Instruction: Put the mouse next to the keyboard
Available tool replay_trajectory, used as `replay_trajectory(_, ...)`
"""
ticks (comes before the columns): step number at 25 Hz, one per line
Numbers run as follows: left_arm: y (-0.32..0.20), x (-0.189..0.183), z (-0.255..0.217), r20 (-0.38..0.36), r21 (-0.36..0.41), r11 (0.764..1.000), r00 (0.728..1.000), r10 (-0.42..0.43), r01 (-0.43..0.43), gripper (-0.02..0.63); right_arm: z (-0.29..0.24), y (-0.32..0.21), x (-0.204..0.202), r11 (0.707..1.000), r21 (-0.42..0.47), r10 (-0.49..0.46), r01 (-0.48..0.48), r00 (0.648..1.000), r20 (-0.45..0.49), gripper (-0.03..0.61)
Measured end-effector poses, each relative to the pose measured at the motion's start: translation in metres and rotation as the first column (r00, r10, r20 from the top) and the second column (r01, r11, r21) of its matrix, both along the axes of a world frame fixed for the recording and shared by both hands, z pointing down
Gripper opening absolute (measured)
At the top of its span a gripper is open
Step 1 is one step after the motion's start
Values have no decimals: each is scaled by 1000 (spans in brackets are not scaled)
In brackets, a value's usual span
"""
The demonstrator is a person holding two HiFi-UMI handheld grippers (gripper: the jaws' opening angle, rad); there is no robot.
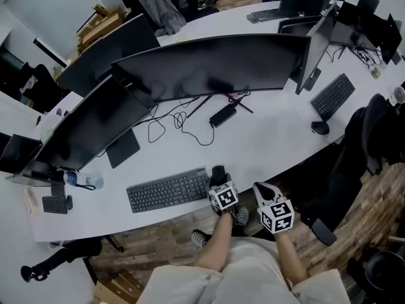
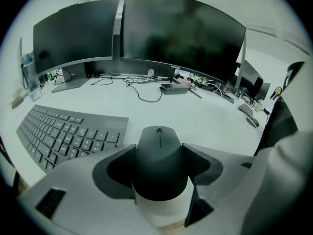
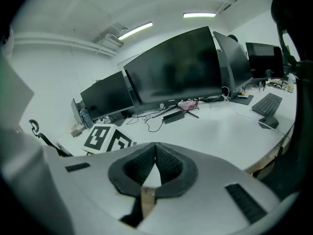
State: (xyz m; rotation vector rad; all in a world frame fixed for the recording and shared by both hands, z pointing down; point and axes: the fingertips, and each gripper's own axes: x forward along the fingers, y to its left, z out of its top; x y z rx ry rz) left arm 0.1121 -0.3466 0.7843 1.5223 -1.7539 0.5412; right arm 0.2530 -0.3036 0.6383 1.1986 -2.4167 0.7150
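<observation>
The black mouse (image 1: 218,171) rests on the white desk (image 1: 266,144), just off the right end of the dark keyboard (image 1: 168,190). My left gripper (image 1: 219,180) is shut on the mouse. In the left gripper view both dark pads press the sides of the mouse (image 2: 159,163), and the keyboard (image 2: 63,136) lies close to its left. My right gripper (image 1: 259,188) hovers at the desk's front edge, to the right of the left one. Seen in the right gripper view, the right gripper (image 3: 155,153) is shut with nothing between its pads.
A wide curved monitor (image 1: 215,65) and a second screen (image 1: 88,128) stand behind the keyboard. Cables and a black power brick (image 1: 223,114) lie mid-desk. Another keyboard (image 1: 333,95) and mouse (image 1: 320,127) sit far right beside a dark office chair (image 1: 373,132).
</observation>
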Motion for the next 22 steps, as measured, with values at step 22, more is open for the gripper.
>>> replay_trajectory(22,11,5,-19,-64,42,996,994,87,-84,304,0,24,-4,999,5,44,-44,999,1,5)
